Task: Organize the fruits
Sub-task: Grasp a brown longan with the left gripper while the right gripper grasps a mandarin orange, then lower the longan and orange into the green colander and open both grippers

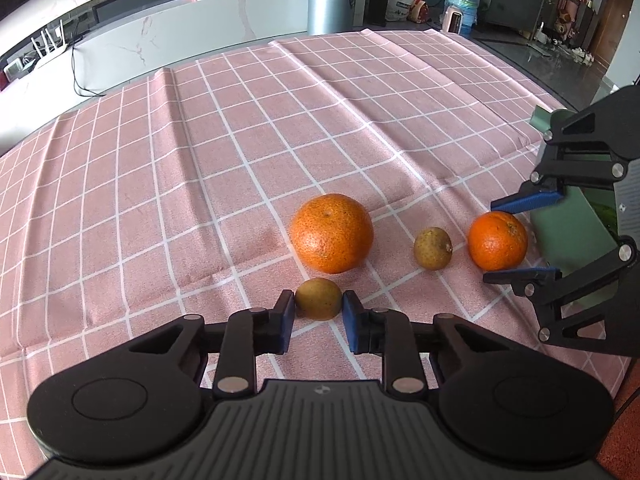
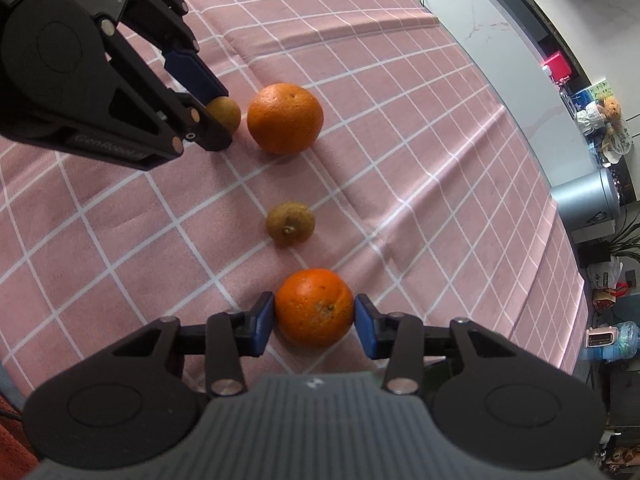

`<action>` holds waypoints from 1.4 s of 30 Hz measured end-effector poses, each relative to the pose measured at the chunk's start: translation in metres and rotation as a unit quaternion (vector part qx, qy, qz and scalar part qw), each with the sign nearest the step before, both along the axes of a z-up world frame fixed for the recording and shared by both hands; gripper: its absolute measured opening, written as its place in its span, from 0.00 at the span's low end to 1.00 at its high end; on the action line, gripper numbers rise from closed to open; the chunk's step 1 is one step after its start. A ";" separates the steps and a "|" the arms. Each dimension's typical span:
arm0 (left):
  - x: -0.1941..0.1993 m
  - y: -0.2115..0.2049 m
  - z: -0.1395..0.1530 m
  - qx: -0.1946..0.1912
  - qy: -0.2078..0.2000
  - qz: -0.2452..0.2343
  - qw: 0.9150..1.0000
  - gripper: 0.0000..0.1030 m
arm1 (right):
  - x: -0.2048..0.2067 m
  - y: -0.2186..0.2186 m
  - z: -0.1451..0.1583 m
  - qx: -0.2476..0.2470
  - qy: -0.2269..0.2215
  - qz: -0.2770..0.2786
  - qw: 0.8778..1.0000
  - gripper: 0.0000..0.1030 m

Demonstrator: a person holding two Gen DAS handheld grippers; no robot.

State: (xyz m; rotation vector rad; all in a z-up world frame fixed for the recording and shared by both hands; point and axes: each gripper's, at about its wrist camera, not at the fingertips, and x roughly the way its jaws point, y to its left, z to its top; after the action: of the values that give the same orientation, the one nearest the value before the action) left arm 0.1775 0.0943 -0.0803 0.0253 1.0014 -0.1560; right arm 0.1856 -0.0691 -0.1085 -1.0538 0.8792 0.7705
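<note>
A: While the left gripper [image 1: 319, 305] had its jaws closed on the small brown fruit [image 1: 319, 298] on the checked cloth [image 1: 160, 184], could that fruit have squirted out?

B: Possibly (it was round). The right gripper [image 2: 315, 317] pinched the smaller orange [image 2: 314, 306] near its ends; lifting could have rolled it.

Green box [image 1: 560, 236] mostly hidden behind right tongs [image 1: 496, 240], cut by frame edge.

The left black plastic two-finger gripper [image 1: 319, 307] has blue rectangular pads [image 1: 286, 322], silver round rivets, two disc-shaped housings and a ribbed grey base. The right black plastic two-finger gripper [image 2: 315, 317] looks identical, with embossed lettering on one link.
</note>
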 end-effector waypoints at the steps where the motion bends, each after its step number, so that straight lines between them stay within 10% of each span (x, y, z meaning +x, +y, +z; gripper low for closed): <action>1: 0.000 0.001 0.001 -0.002 0.001 0.003 1.000 0.27 | -0.001 0.000 0.001 0.001 0.000 -0.001 1.000 0.38; 19: -0.043 -0.023 0.059 -0.020 -0.065 -0.019 0.998 0.27 | -0.055 -0.028 0.078 0.127 -0.063 -0.050 0.989 0.37; 29: -0.056 -0.071 0.092 -0.052 -0.096 -0.082 0.991 0.27 | -0.080 -0.096 0.106 0.214 -0.113 -0.156 0.957 0.37; 42: -0.007 -0.138 0.089 -0.089 -0.065 -0.128 0.986 0.27 | -0.051 -0.193 0.092 0.273 -0.073 -0.286 0.916 0.37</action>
State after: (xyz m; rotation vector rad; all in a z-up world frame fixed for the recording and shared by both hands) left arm 0.1707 -0.0442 0.0092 0.0009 0.8474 -0.4723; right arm 0.1342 -0.2620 -0.0167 -0.3172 0.7275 0.3896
